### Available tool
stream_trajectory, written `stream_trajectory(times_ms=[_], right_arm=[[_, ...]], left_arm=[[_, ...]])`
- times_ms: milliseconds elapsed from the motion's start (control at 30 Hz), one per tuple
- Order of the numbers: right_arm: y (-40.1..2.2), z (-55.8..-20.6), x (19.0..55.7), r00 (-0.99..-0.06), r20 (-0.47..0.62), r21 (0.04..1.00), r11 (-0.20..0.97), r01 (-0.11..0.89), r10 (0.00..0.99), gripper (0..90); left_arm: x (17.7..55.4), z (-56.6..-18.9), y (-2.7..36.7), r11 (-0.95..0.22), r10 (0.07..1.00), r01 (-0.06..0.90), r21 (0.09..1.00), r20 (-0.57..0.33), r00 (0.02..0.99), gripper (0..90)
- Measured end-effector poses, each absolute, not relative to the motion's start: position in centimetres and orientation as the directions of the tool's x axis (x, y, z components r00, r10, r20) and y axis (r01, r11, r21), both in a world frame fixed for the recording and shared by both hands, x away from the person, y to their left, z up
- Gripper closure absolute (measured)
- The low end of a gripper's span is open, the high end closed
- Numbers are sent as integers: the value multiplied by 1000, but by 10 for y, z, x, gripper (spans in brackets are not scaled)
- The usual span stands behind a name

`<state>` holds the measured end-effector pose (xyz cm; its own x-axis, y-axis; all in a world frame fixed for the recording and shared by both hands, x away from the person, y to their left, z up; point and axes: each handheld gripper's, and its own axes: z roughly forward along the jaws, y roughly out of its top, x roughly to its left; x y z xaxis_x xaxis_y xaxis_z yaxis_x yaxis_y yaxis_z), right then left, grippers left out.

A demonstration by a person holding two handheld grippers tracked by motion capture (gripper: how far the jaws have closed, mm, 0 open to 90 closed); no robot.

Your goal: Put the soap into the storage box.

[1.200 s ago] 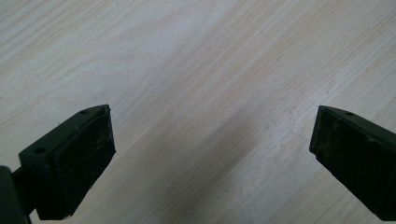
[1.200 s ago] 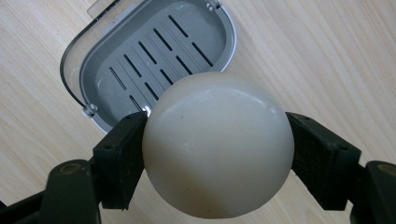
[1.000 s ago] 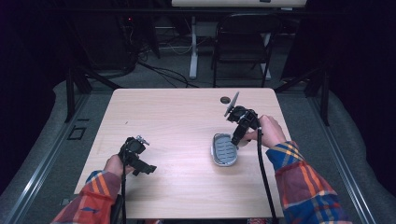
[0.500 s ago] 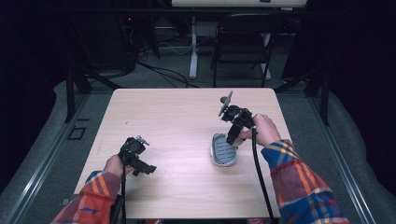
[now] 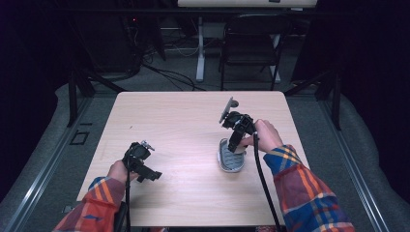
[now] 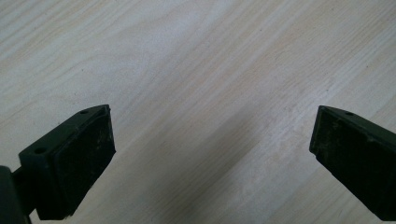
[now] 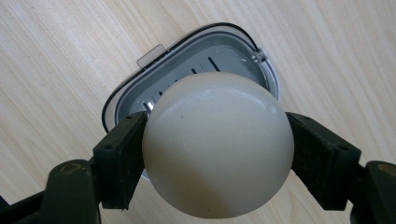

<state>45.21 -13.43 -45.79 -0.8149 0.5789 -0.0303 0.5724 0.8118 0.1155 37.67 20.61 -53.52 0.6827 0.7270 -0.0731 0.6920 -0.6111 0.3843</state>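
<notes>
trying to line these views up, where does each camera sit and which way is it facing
High view: above the person's side, looking forward and down on the table; both plaid sleeves, hands and grippers show.
Left gripper view: rides the left gripper, facing bare tabletop between its spread jaws.
Right gripper view: rides the right gripper, facing down over the pale ball.
Shared: the grey dish shows in the high and right gripper views.

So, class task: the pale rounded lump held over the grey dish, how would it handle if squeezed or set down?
The pale lump looks smooth and domed, so it may slip between the right tool's flat pads. Its curved side suggests it could rock or roll on bare table. The slotted grey dish should probably cradle it.
</notes>
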Motion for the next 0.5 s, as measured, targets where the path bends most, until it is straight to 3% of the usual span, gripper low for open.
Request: stream_trajectory(times_ms=[500], right_arm=[[-127, -484, 453, -822, -2, 83, 819, 567, 570, 242]], left_arm=[[377, -535, 206, -612, 726, 691, 383, -73, 684, 0]])
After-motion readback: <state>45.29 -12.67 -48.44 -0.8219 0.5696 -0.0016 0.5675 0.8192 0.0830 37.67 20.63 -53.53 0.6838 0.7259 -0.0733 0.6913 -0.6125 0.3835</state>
